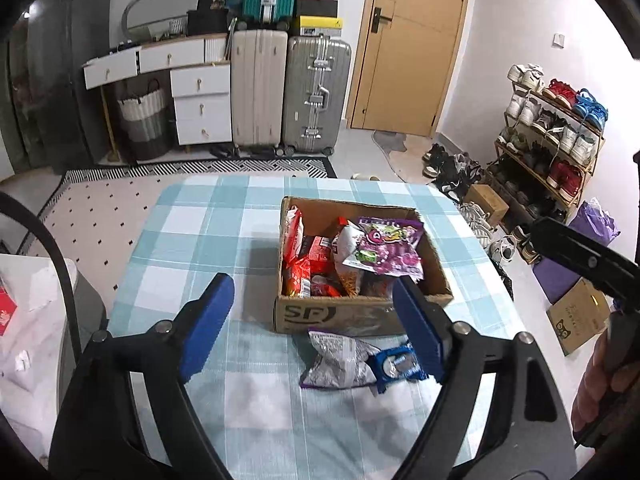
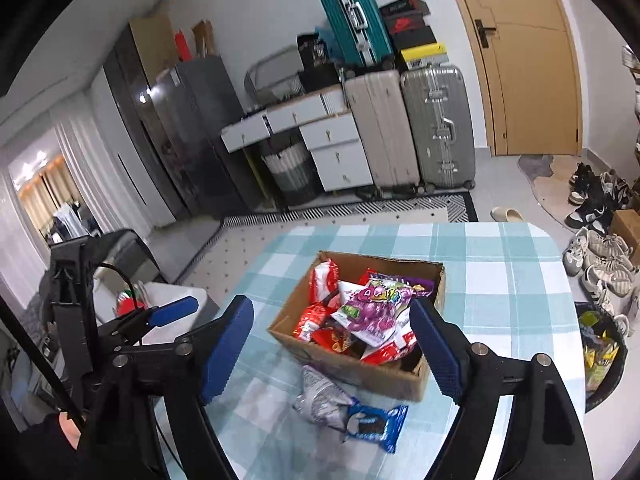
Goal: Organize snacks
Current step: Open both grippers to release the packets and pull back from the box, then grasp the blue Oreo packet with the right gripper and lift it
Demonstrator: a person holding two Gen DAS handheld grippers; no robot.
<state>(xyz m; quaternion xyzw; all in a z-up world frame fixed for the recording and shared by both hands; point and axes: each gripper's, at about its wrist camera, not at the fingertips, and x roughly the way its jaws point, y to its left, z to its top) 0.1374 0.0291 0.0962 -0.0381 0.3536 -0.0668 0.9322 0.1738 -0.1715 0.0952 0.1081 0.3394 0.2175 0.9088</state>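
Observation:
A cardboard box (image 1: 360, 316) stands on the checked tablecloth (image 1: 224, 240), filled with red packets (image 1: 304, 264) and topped by a purple candy bag (image 1: 390, 246). In front of the box lie a silver-purple bag (image 1: 340, 360) and a blue cookie packet (image 1: 400, 366), touching each other. My left gripper (image 1: 310, 292) hangs open above the table's near side with nothing between its blue pads. My right gripper (image 2: 332, 308) is open and empty too, above the box (image 2: 360, 372), the silver bag (image 2: 320, 396) and the blue packet (image 2: 376, 426). Each gripper shows at the edge of the other's view.
Suitcases (image 1: 316, 92) and white drawers (image 1: 200, 100) line the far wall beside a wooden door (image 1: 412, 40). A shoe rack (image 1: 552, 136) and loose shoes are on the right. A black bin with wrappers (image 2: 600, 352) stands by the table's right edge, a white surface (image 1: 24, 320) at its left.

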